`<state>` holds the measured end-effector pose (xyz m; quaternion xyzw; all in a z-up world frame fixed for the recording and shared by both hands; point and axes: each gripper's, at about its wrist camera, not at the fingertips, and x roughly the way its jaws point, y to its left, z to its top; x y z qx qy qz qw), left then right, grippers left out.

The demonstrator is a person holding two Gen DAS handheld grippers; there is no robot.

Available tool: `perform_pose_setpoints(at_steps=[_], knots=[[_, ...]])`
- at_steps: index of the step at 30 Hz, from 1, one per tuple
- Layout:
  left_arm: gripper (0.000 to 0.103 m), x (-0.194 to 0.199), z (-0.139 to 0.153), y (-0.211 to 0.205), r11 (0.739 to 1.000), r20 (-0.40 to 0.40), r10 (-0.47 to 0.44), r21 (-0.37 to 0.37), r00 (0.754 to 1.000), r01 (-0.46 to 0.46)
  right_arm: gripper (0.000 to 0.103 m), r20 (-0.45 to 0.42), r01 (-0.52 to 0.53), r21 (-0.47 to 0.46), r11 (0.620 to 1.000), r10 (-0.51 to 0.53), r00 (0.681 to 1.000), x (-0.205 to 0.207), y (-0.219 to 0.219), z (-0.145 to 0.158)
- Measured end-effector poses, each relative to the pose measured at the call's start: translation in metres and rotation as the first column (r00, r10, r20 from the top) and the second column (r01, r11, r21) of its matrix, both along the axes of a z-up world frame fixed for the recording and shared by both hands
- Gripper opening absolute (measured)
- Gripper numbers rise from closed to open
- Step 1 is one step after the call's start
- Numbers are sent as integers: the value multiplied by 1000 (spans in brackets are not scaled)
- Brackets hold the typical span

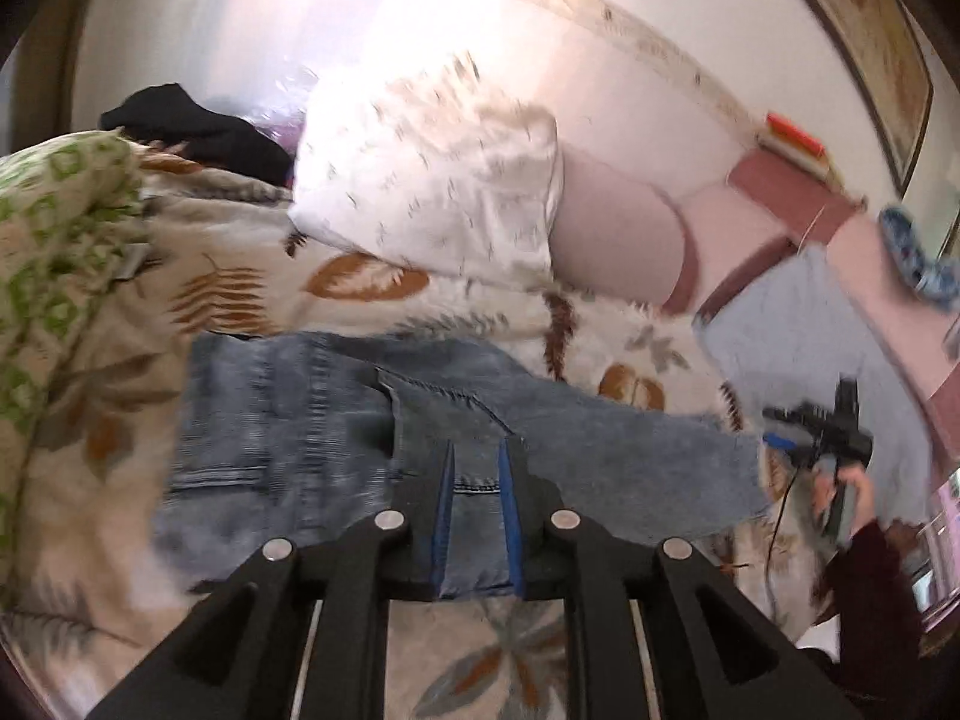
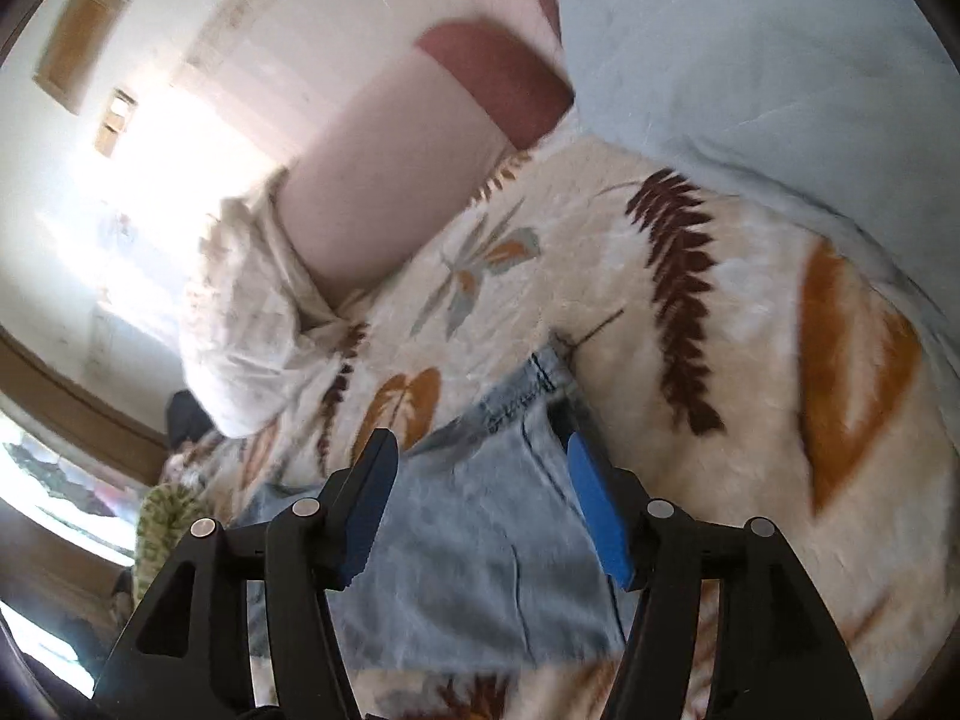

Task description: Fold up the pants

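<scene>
With the jeans (image 1: 336, 414) lying folded on the leaf-print bed (image 1: 372, 288), both hands are between folds: left tongs (image 1: 477, 498) narrow and empty, right tongs (image 2: 480, 498) wide and empty above the denim, so the next move calls for a fresh grip on an edge.

I count one pair of jeans (image 1: 336, 420) lying on one leaf-print blanket (image 1: 372, 288), and two grippers in my hands, the left gripper (image 1: 477, 450) and the right gripper (image 2: 480, 450), each with two fingers. Behind the jeans I see two pillows: one white pillow (image 1: 432, 198) and one pink pillow (image 1: 618, 234). There is also one pale blue cloth (image 1: 798, 324) and one black garment (image 1: 198, 126).
</scene>
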<state>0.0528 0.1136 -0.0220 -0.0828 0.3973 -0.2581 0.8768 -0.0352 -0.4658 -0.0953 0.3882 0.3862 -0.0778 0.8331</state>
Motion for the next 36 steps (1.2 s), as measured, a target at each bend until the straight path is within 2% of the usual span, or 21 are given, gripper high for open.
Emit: perform_pose_setpoints(at_steps=[2,4,5,6,7,9,11,12,14,15,17,19,20,21,23,25,27,29,32,34,36], knots=[[17,8,-19,-14,1000,-29,-17,12,999,17,59,-76,-16,30,999,18,997,24,-2,-15],[17,16,-41,-21,999,-79,-3,46,997,6,50,-160,-49,55,997,57,985,45,0,-33],[17,19,-50,-21,999,-100,2,53,995,4,39,-195,-63,45,997,70,978,49,2,-38],[17,21,-59,-20,998,-119,14,64,993,-6,23,-229,-88,30,996,93,969,55,6,-44],[17,20,-67,-17,997,-132,23,74,991,-14,15,-242,-113,14,993,113,964,59,10,-46],[17,16,-76,-9,996,-143,34,87,989,-22,12,-212,-133,-52,990,120,970,58,16,-37],[17,11,-80,-4,994,-135,46,100,990,-32,12,-97,-118,-87,989,110,989,51,17,-18],[17,9,-82,-2,994,-134,52,103,990,-38,12,17,-92,-100,991,94,995,45,16,-5],[17,6,-87,-1,991,-142,57,124,988,-40,12,218,-24,-139,990,55,974,30,14,10],[17,4,-90,-2,989,-141,61,142,988,-41,12,232,9,-133,991,22,972,30,11,6],[17,1,-94,-6,985,-128,66,168,990,-44,14,177,24,-46,999,-16,984,39,0,-19],[17,-2,-95,-12,977,-116,75,206,990,-50,17,58,49,-70,996,-45,997,49,-3,-48],[17,-4,-94,-14,974,-109,77,221,991,-52,22,-44,54,-116,992,-60,997,51,-2,-61],[17,-5,-92,-16,971,-105,77,232,991,-51,34,-89,56,-109,992,-66,994,50,-3,-67],[17,-5,-86,-18,974,-111,78,223,991,-51,39,-57,97,-53,994,-100,993,33,-7,-63],[17,-9,-77,-22,980,-98,67,195,993,-47,48,-23,106,-97,990,-109,994,18,-7,-41],[17,-16,-67,-31,982,-54,44,185,998,-34,59,-16,68,-142,988,-71,997,7,3,-20],[18,-21,-64,-42,985,-36,16,173,999,-10,60,-21,-16,-146,989,13,1000,0,20,-11],[27,-20,-69,-55,982,-47,4,187,999,4,60,44,-94,-195,976,105,993,-14,50,0],[27,-18,-77,-61,980,-72,-1,197,997,16,55,-9,-160,-208,965,162,987,-4,61,-15],[27,-17,-85,-63,974,-94,10,227,995,11,42,-95,-195,-202,960,179,979,2,66,-39]])
